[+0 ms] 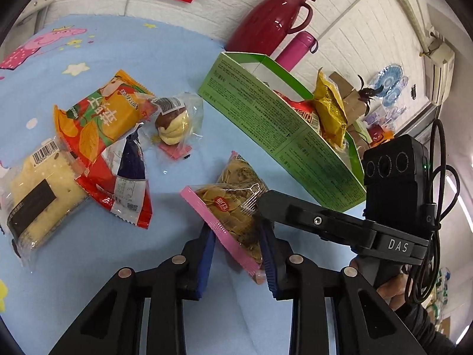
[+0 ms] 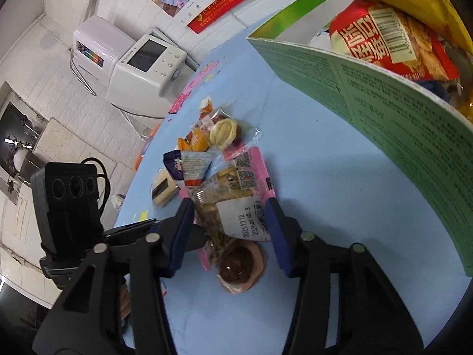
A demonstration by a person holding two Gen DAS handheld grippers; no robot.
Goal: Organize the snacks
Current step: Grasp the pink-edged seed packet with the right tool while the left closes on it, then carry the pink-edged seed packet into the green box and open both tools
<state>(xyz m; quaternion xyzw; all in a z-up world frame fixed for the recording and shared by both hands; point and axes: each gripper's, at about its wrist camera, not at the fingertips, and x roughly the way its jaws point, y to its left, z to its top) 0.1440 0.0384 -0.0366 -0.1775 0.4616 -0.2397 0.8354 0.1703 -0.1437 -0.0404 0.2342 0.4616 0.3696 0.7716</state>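
Note:
A clear snack packet with pink edges (image 1: 233, 207) is tilted up off the blue tablecloth (image 1: 165, 44), and my left gripper (image 1: 238, 251) is shut on its near end. In the right wrist view the same packet (image 2: 236, 195) shows a white date label. My right gripper (image 2: 230, 224) stands open astride it, one blue pad on each side. The left gripper's black finger (image 2: 196, 236) lies between the packet and the right gripper's left pad. From the left wrist view, one right finger (image 1: 266, 201) rests by the packet's far right edge.
A green cardboard box (image 1: 283, 124) stands to the right, holding a yellow bag (image 1: 329, 109) and a red bag (image 2: 393, 41). Several loose snacks (image 1: 103, 136) lie in a pile on the left. A red jug (image 1: 269, 17) and a pink flask (image 1: 295, 47) stand behind the box.

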